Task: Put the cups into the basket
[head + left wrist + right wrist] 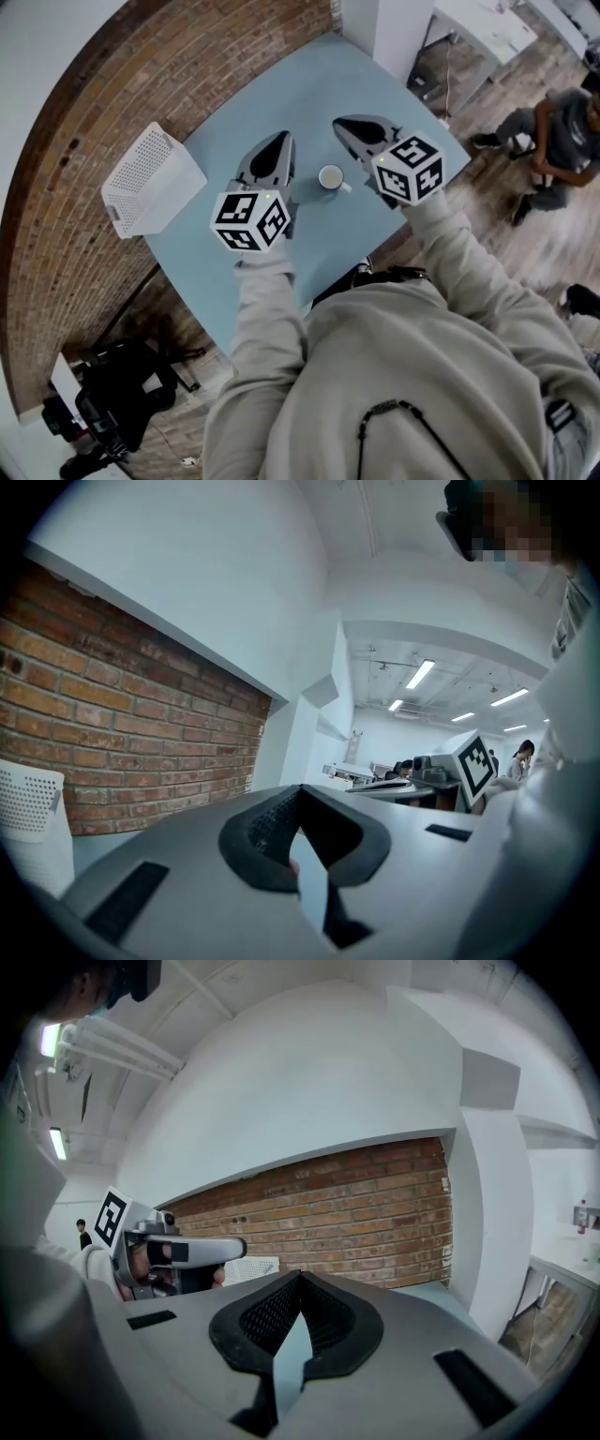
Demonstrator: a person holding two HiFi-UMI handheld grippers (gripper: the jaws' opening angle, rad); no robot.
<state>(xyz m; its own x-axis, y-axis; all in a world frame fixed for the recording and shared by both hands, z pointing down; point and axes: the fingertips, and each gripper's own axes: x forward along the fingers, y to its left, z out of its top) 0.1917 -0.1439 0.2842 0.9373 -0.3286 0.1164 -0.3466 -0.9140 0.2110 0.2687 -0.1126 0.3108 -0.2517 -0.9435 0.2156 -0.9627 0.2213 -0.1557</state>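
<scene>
The table (309, 84) is a plain pale blue. At its left, the basket (150, 178) is white, with fine rows of small holes patterning its walls. The cup (331, 177) is white. The left gripper (281, 141) and the right gripper (339, 123) are grey with black ribbed pads (272, 1316). Each carries a white cube (249, 219) printed with black square markers. The wall (356, 1213) is red-brown brick below and white above. The person's sleeves (267, 309) are off-white.

We see soft, even light on the pale table (319, 94), with hardly any shadows. All three views bend strongly toward their edges and fade into dark corners. Ceiling strip lights (419, 674) glare white in the left gripper view. The floor (539, 248) at the head view's right edge smears with blur.
</scene>
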